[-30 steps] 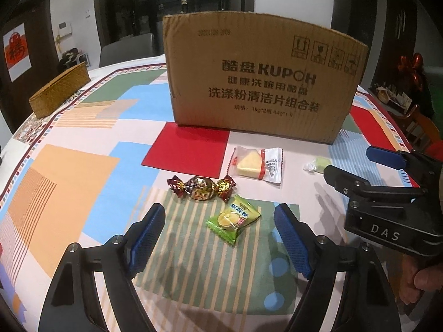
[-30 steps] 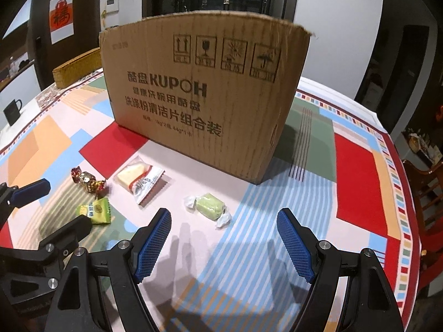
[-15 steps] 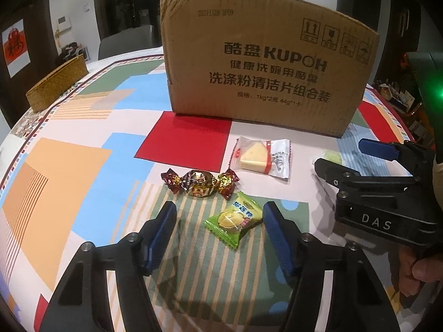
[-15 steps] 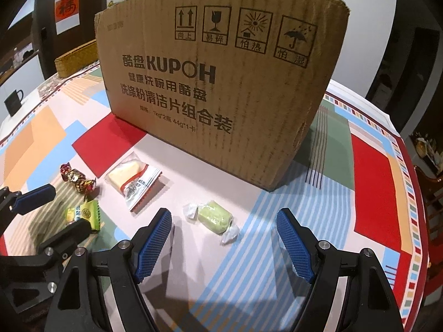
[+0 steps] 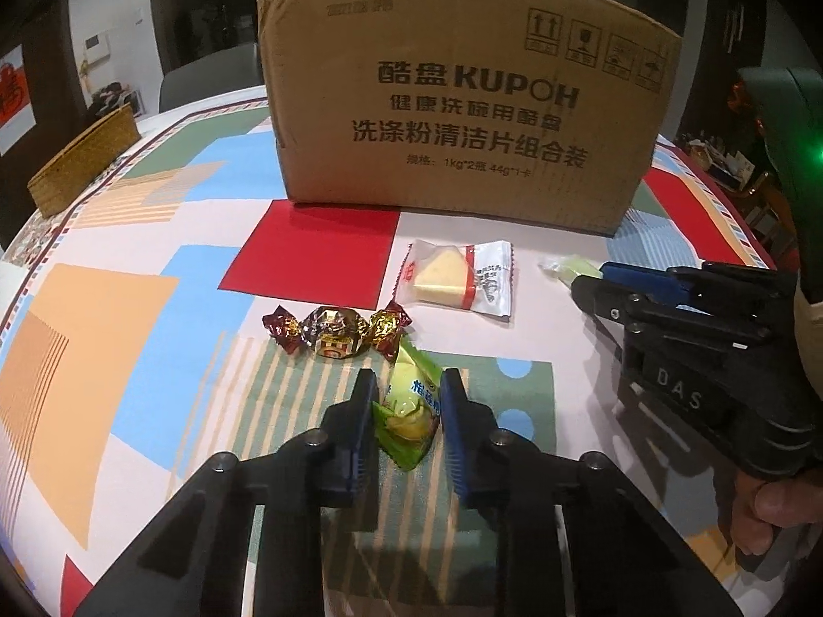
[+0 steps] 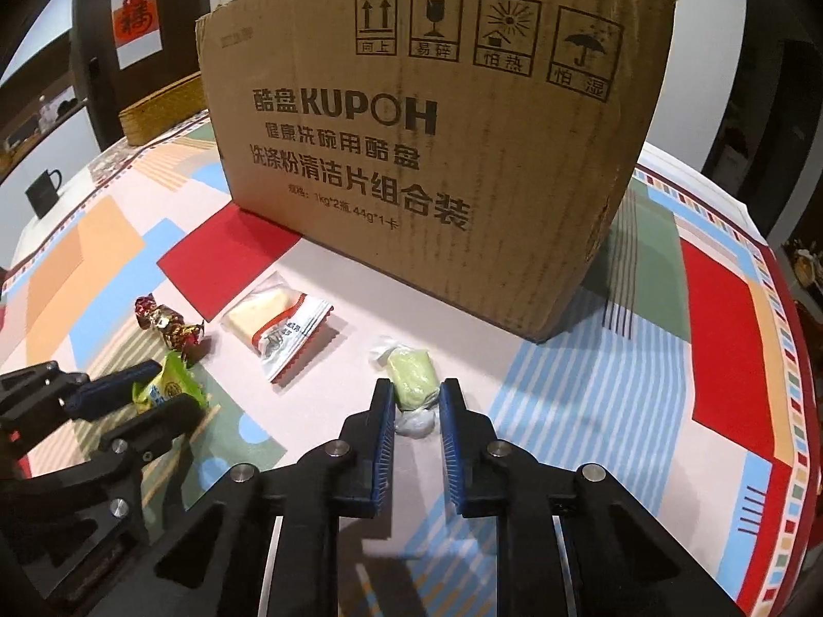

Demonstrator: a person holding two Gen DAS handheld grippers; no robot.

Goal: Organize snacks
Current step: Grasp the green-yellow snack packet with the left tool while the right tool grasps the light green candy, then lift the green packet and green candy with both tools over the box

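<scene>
My left gripper (image 5: pixel 406 385) is shut on a green snack packet (image 5: pixel 409 411), squeezed upright on the tablecloth; it also shows in the right wrist view (image 6: pixel 167 385). My right gripper (image 6: pixel 416 396) is shut on a pale green wrapped candy (image 6: pixel 411 375), partly visible in the left wrist view (image 5: pixel 571 265). A red-gold foil candy (image 5: pixel 334 331) and a clear packet with a yellow cake (image 5: pixel 458 283) lie between the grippers and the cardboard box (image 5: pixel 463 128). The box stands behind them (image 6: pixel 427 144); its inside is hidden.
A woven basket (image 5: pixel 82 159) sits at the far left table edge. A black mug (image 6: pixel 43 193) stands left beyond the table. The patterned tablecloth (image 6: pixel 668 360) stretches right of the box. Chairs stand behind and at the right.
Both grippers moved forward and closed: the left on the green packet, which now stands on edge, the right on the pale green candy.
</scene>
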